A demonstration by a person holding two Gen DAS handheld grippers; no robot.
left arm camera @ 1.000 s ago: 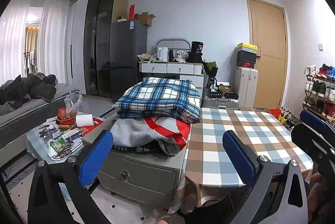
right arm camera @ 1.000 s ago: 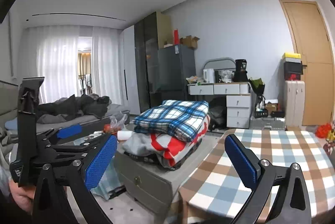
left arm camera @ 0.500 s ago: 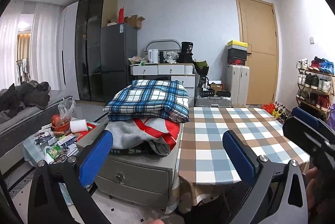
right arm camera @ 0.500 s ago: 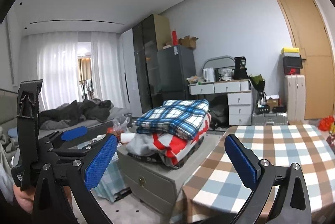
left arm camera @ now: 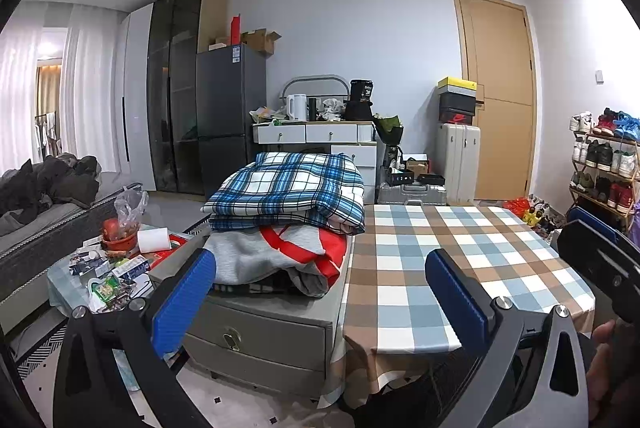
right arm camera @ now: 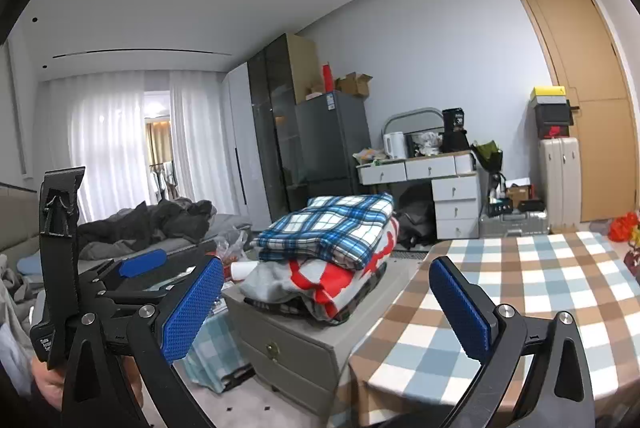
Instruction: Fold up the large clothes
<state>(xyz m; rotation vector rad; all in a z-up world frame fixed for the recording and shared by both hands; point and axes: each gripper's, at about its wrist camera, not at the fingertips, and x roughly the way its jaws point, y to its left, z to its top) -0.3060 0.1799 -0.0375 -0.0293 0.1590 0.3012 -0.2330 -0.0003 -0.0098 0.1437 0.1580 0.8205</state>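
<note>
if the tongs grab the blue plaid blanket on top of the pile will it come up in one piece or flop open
The blue plaid blanket is soft cloth folded in several layers, so a pinch at one edge would probably lift only the top layers and let it flop open. It looks thick, so likely bulky. It lies on a rumpled grey and red garment, which may drag along.

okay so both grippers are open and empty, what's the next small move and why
Probably reach the left gripper toward the plaid cloth topping the pile. The checked table is bare, and the right gripper is open too, so nothing is held yet.
</note>
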